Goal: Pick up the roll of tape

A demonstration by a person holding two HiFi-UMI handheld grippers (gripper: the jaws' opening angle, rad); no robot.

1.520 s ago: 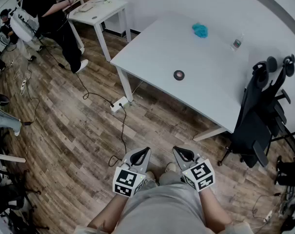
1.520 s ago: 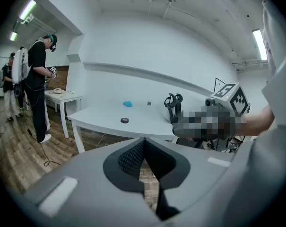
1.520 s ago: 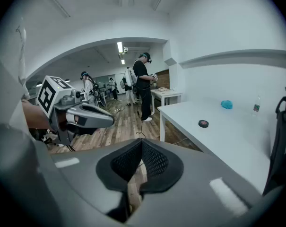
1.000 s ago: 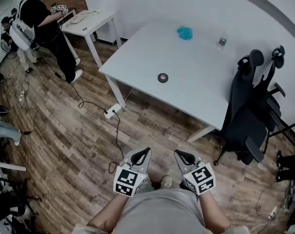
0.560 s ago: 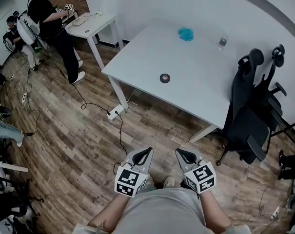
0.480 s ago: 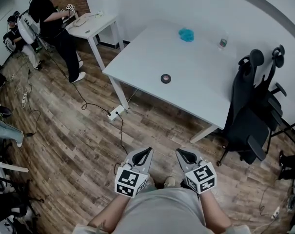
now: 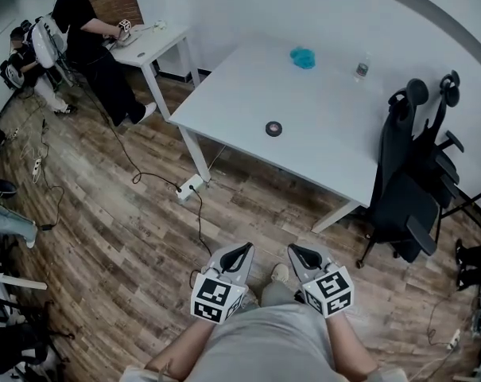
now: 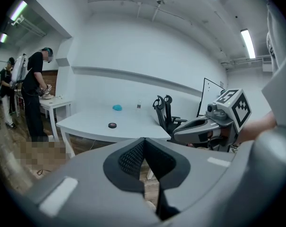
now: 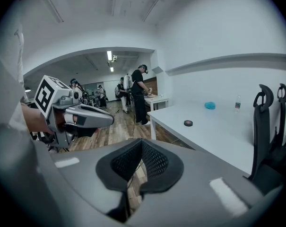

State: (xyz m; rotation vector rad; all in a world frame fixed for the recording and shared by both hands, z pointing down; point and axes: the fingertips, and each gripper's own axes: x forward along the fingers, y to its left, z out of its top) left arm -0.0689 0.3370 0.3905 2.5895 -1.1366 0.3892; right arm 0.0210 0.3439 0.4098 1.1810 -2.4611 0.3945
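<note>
A small dark roll of tape (image 7: 273, 129) lies flat on the white table (image 7: 240, 86), toward its near edge. It also shows as a tiny dark disc, the roll of tape (image 8: 112, 125) in the left gripper view and the roll of tape (image 9: 188, 123) in the right gripper view. My left gripper (image 7: 242, 251) and right gripper (image 7: 298, 252) are held side by side close to the body, over the wooden floor, far short of the table. Both have their jaws closed together with nothing between them.
A blue cloth (image 7: 303, 57) and a small bottle (image 7: 361, 69) sit at the table's far side. Black office chairs (image 7: 415, 173) stand at its right end. A power strip with cable (image 7: 189, 188) lies on the floor by the table leg. A person (image 7: 93, 42) works at another desk far left.
The view has drifted slightly, with the table and tape shifting a little in the picture. Both grippers stayed shut and edged forward together. The person at the far desk has moved.
</note>
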